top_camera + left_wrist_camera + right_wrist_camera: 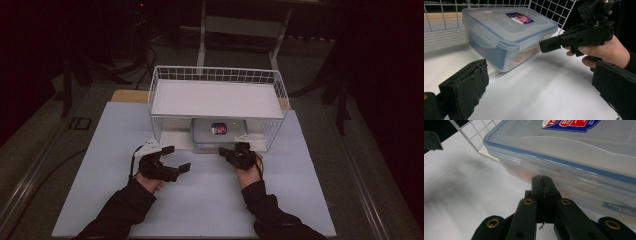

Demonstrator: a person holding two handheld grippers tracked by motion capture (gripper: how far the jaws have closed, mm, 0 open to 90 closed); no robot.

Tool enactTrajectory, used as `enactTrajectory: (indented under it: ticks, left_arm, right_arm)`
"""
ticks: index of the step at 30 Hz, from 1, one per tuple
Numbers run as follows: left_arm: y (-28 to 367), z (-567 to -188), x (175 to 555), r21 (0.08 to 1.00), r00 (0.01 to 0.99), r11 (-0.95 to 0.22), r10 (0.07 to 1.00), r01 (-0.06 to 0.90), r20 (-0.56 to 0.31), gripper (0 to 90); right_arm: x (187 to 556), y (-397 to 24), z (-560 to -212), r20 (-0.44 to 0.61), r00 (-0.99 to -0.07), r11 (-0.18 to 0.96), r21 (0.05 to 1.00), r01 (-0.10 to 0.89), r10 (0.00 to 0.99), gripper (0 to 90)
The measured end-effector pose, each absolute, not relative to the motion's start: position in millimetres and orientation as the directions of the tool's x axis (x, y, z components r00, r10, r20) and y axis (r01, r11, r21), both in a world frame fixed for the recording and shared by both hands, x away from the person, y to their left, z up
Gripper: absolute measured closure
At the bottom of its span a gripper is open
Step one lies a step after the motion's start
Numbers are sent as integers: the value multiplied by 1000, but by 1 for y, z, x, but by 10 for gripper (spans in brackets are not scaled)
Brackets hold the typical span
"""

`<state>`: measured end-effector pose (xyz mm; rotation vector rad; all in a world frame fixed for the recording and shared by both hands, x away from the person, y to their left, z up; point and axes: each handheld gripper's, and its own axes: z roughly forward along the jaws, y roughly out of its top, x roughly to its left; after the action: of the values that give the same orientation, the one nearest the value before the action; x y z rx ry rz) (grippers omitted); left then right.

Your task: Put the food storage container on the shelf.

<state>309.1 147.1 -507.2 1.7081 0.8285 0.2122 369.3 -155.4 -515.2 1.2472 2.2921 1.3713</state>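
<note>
Dim room, white tabletop (pixel 100 165): food container (pixel 506 32) still under wire rack (pixel 217 75), right tongs (pixel 543 185) together at its latch, left tongs (pixel 170 160) apart, nothing held.

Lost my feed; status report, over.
Left gripper open, empty. Right gripper shut, tip at food box front clip. Box under wire rack; nothing blocking.

A dim lab or recording room: a white-covered bench (pixel 125 200), a frame of metal legs (pixel 202 35) behind it, cables (pixel 142 60) trailing on grey floor.
</note>
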Motion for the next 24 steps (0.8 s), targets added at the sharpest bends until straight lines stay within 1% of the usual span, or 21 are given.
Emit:
enactTrajectory:
  ticks: [24]
  left_arm:
    - [145, -507, 308, 912, 743, -104, 621, 396, -252, 10]
  right_arm:
    - [402, -143, -516, 235, -597, 197, 799, 568, 767, 899]
